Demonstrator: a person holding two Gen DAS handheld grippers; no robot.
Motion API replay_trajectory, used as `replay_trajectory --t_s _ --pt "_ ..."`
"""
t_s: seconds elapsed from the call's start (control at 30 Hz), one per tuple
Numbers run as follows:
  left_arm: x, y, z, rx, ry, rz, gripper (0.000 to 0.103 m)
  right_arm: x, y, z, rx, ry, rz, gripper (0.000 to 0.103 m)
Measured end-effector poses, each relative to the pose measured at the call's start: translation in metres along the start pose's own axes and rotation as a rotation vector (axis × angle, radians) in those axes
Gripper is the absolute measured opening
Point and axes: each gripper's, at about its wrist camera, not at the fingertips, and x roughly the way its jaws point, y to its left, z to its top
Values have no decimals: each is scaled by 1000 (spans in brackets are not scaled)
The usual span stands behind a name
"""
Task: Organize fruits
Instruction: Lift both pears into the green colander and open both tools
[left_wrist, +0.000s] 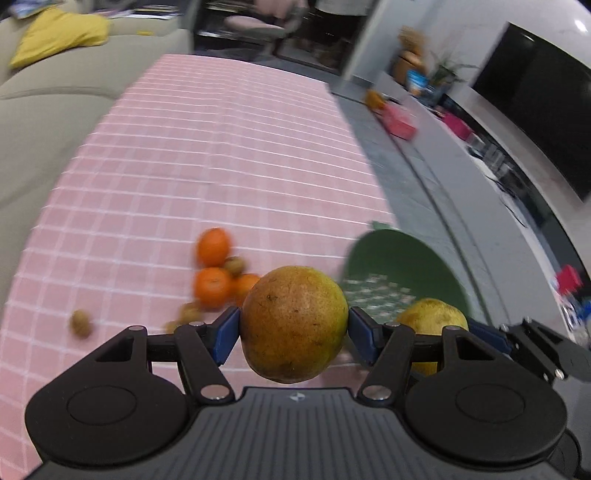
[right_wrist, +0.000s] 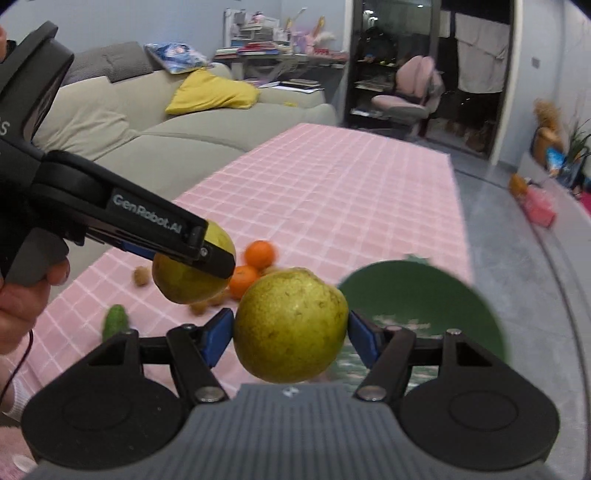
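We see a pink checked cloth (left_wrist: 229, 155) with a matt weave. The pears (left_wrist: 293, 323) have dull, speckled skin. The green bowl (right_wrist: 424, 295) looks smooth and faintly glossy.

Motion blur smears the tangerines (left_wrist: 213, 272) and the small brown nuts (left_wrist: 80, 322), walnuts perhaps. The left gripper's pear (left_wrist: 293, 323) covers part of a third tangerine, and the right gripper's pear (left_wrist: 431, 325) sits half behind the linkage. In the right wrist view, the green bowl (right_wrist: 424, 295) blurs at its rim, the small green fruit (right_wrist: 116, 320) is unclear, and the hand (right_wrist: 27, 295) is cut by the left edge.
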Motion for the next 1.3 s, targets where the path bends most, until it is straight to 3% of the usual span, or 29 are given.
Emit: replay_trajectory --t_s 0.17,0.33,0.5,0.57,0.67,0.83,1.0,1.3 --pt "30 -32 12 17 58 -104 73 2 -45 1 -31 69 -56 65" --pt "69 -51 16 36 134 -120 73 33 -88 0 -41 188 -36 65" --pt "97 -75 22 142 198 -54 73 62 -107 -2 -67 295 27 65" --pt "106 -80 26 159 217 -59 73 74 -113 -3 -73 338 59 65" --pt "119 -84 28 176 256 -66 73 88 -120 -5 -97 378 100 65" --pt "136 -97 24 268 326 -6 73 101 -123 -11 -126 436 152 65" --pt "147 -107 18 321 375 -12 73 109 -123 -18 -162 470 179 65" --pt "159 -118 13 428 397 71 73 112 -127 -18 -182 489 210 65"
